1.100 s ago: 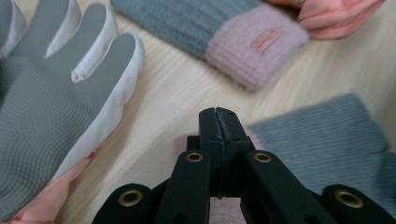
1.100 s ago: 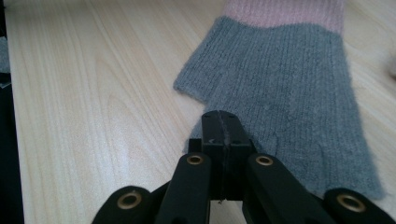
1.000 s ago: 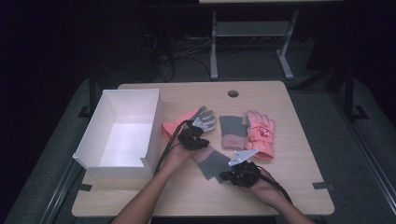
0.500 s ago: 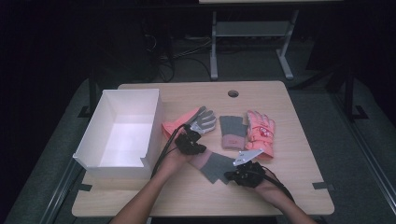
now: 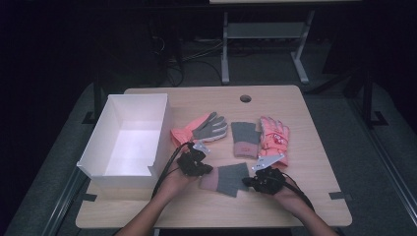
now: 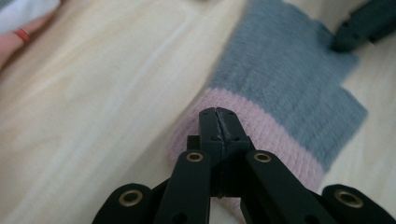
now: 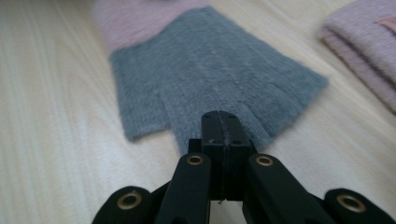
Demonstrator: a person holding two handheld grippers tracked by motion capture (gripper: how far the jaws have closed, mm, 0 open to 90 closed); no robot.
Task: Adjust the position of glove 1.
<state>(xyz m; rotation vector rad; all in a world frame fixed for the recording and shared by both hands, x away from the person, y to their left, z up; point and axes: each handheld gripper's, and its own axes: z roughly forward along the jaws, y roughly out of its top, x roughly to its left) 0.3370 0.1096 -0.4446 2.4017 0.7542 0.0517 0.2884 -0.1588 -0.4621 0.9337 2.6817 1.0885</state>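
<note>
Fingers (image 6: 210, 126) of L gripper (image 5: 202, 171): pressed together, clamped on pink cuff (image 6: 280, 135) of grey mitt (image 5: 228, 178). R gripper (image 5: 249, 182): same, shut on mitt's grey open end, by the thumb stub. No gap seen btw either pair.

Tabletop (image 5: 305, 206) under both, mitt flat on it. White box (image 5: 160, 132) off to L fingers' outer side & a bit ahead, near; well apart from R fingers, w/ whole mitt btw. Ahead of both pairs, three more gloves in a row: pink-and-grey glove (image 5: 206, 129) just ahead of L fingers, twin grey mitt (image 5: 244, 135) ahead of the gap btw the hands, pink glove (image 5: 274, 137) ahead of R fingers. None touching the clamped mitt.

Key relation: mitt's long axis straight from L fingers to R fingers, cuff end at L, finger end at R, approx. parallel to near tabletop edge.

Probably next: lift & carry toward box, or onto the twin. If box, L hand nearer, so lead w/ cuff end, R following; keep both ends level vs. sag. If twin, short push ahead, axis to be turned approx. a quarter, twin lying cuff toward the hands. Can't tell how much fabric caught in each pinch; thin bite, poss. slip on lift.
</note>
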